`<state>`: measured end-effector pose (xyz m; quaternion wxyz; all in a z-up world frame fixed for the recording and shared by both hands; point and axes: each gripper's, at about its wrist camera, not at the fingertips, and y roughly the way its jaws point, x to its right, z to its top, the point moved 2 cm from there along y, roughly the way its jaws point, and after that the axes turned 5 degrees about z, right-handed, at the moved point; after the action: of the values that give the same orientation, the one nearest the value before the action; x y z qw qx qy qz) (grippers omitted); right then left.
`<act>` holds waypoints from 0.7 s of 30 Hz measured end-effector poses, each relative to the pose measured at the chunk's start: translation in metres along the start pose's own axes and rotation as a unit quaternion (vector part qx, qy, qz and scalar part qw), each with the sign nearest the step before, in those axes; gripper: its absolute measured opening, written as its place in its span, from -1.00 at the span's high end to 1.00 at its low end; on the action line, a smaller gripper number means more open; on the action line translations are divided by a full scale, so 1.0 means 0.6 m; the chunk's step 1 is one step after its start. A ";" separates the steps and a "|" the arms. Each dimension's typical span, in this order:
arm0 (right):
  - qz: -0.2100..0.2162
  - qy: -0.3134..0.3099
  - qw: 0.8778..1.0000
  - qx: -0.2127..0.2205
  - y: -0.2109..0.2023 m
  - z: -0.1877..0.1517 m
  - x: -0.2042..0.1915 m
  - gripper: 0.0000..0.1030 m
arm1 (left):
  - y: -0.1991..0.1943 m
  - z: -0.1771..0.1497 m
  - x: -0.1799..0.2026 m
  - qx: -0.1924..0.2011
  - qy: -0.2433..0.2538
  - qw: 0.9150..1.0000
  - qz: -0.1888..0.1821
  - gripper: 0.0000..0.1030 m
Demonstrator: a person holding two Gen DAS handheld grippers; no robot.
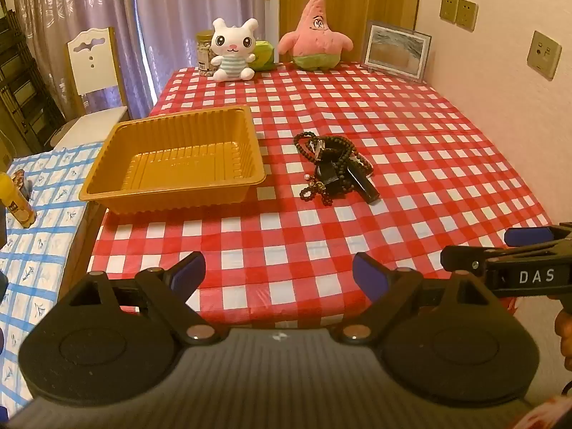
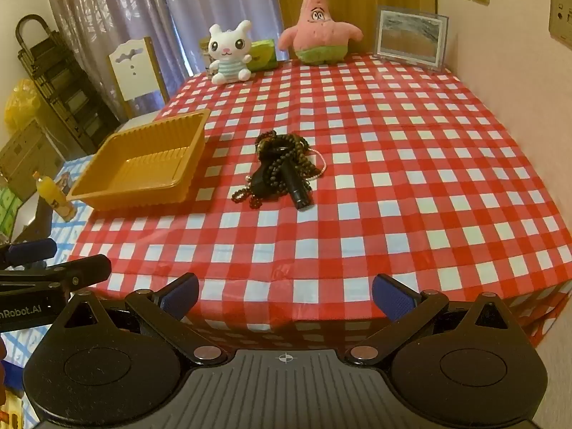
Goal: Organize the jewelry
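Left gripper (image 1: 279,275) & right gripper (image 2: 286,296): jaws fully apart, nothing held, both short of bead pile (image 1: 332,168). Tray (image 1: 171,182) left of pile, apart, empty.

Left gripper (image 1: 279,277): jaws wide apart, nothing between the blue pads (image 1: 187,271), tilted downward, hovering at the near edge of the tabletop. Right gripper (image 2: 286,295): jaws equally wide, nothing between its blue pads (image 2: 391,298), same downward tilt, also over the near edge. The two sit side by side: the right gripper's fingers poke in at the right border of the left wrist view, the left gripper's at the left border of the right wrist view. A bit of the person's hand (image 1: 565,339) shows behind the right gripper's body. Neither gripper touches anything.
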<state>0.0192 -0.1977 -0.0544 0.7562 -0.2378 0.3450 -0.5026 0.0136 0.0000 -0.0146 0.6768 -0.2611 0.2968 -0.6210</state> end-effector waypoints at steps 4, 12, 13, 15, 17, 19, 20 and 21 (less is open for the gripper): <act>0.000 0.000 1.000 -0.002 0.001 0.000 0.000 -1.00 | 0.000 0.000 0.000 -0.001 -0.002 1.000 -0.002 -0.72; -0.001 -0.001 1.000 -0.002 0.001 0.002 0.000 -1.00 | 0.000 0.000 -0.001 -0.001 -0.003 1.000 -0.003 -0.72; -0.001 -0.001 1.000 -0.002 0.001 0.002 -0.001 -1.00 | 0.000 0.000 -0.001 -0.001 -0.003 1.000 -0.003 -0.72; -0.001 -0.001 1.000 -0.002 0.001 0.002 -0.001 -1.00 | -0.001 0.000 -0.001 -0.001 -0.003 1.000 -0.003 -0.72; -0.001 -0.001 1.000 -0.002 0.001 0.002 0.000 -1.00 | 0.000 0.000 -0.001 -0.001 -0.003 1.000 -0.003 -0.72; -0.001 -0.002 1.000 -0.002 0.002 0.003 0.000 -1.00 | -0.001 0.000 -0.001 -0.001 -0.002 1.000 -0.003 -0.72; -0.001 -0.002 1.000 -0.001 0.002 0.003 0.000 -1.00 | -0.001 0.000 -0.001 -0.001 -0.002 1.000 -0.003 -0.72; -0.001 -0.001 1.000 -0.002 0.002 0.003 -0.001 -1.00 | -0.001 0.000 -0.001 -0.001 -0.003 1.000 -0.003 -0.72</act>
<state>0.0212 -0.1969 -0.0539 0.7556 -0.2402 0.3444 -0.5027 0.0133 0.0005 -0.0142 0.6755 -0.2646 0.2948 -0.6219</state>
